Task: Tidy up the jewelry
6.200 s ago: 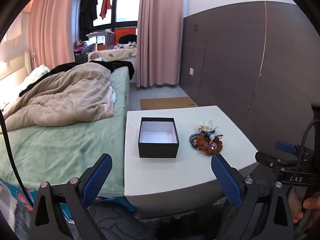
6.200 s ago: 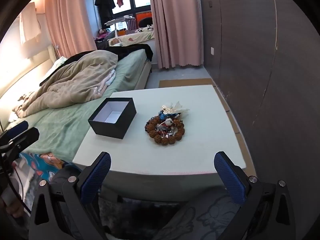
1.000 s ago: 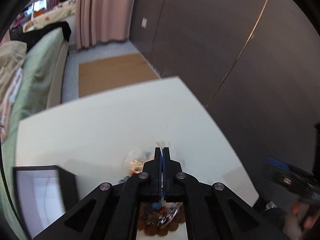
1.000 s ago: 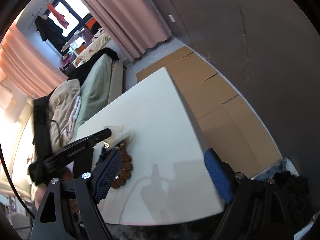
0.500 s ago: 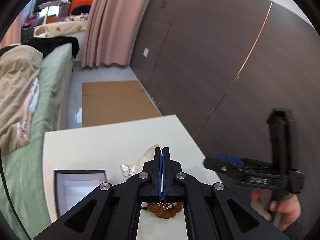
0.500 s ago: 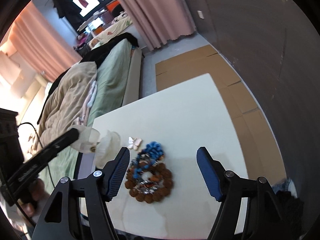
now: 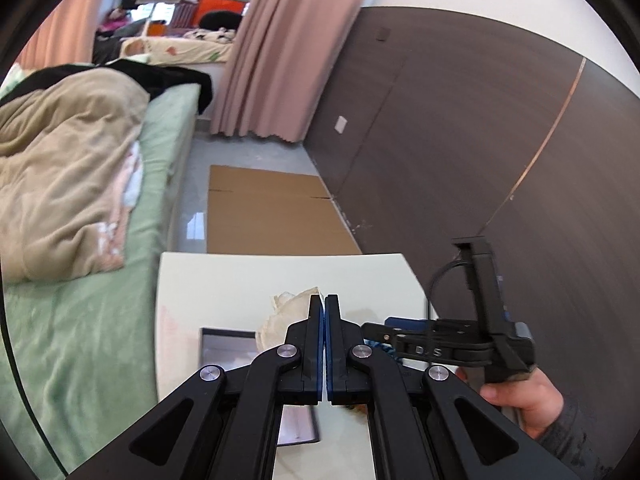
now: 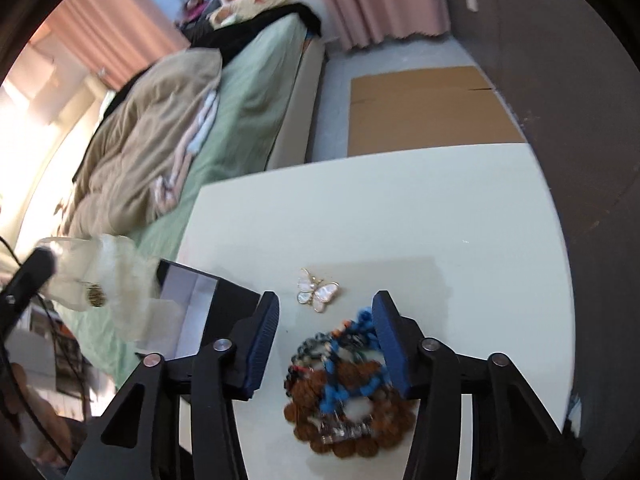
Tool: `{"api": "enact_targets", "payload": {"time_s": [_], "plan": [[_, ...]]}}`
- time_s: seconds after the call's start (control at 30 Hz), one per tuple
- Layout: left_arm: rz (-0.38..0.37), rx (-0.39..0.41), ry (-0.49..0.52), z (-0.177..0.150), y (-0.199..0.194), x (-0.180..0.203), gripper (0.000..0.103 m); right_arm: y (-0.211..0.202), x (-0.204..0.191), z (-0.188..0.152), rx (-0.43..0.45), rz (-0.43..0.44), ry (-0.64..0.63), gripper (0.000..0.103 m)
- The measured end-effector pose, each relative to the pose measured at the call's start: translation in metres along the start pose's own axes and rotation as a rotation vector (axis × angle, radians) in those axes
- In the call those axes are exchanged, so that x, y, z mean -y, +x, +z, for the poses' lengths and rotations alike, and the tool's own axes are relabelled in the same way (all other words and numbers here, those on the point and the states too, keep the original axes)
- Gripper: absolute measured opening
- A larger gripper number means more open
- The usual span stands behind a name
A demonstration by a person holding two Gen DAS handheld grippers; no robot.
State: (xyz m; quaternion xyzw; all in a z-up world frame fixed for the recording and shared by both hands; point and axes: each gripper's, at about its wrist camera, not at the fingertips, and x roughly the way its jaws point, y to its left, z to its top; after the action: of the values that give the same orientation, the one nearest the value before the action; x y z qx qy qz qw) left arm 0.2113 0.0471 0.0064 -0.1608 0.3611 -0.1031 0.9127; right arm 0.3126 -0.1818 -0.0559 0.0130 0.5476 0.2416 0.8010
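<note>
Your left gripper (image 7: 324,306), pinched on the cream flower piece (image 8: 108,280), carries it over the black box (image 8: 208,304); your right gripper (image 8: 326,334), jaws just closing, straddles the bracelet pile (image 8: 344,392) on the bench (image 8: 400,216), apparently for the next pick.
</note>
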Motion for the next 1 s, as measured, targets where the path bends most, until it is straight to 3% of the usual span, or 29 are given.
{"api": "enact_targets", "payload": {"time_s": [0.47,0.53,0.6,0.67,0.9,1.0], "plan": [[0.056,-0.07,-0.075,-0.014,0.007,-0.041,0.0,0.07,-0.023,0.017,-0.159,-0.066,-0.171,0.05],[0.055,-0.082,-0.088,-0.015,0.01,-0.044,0.0,0.07,-0.024,0.016,-0.155,-0.081,-0.197,0.046],[0.057,-0.096,-0.096,-0.016,0.015,-0.046,0.0,0.068,-0.023,0.015,-0.161,-0.076,-0.198,0.021],[0.056,-0.109,-0.101,-0.018,0.02,-0.047,0.0,0.067,-0.02,0.015,-0.177,-0.035,-0.167,0.015],[0.029,-0.132,-0.109,-0.021,0.03,-0.037,0.0,0.054,-0.029,0.009,-0.165,-0.016,-0.175,0.014],[0.054,-0.159,-0.113,-0.019,0.032,-0.036,0.008,0.032,-0.03,0.011,-0.124,0.019,-0.153,0.014]]}}
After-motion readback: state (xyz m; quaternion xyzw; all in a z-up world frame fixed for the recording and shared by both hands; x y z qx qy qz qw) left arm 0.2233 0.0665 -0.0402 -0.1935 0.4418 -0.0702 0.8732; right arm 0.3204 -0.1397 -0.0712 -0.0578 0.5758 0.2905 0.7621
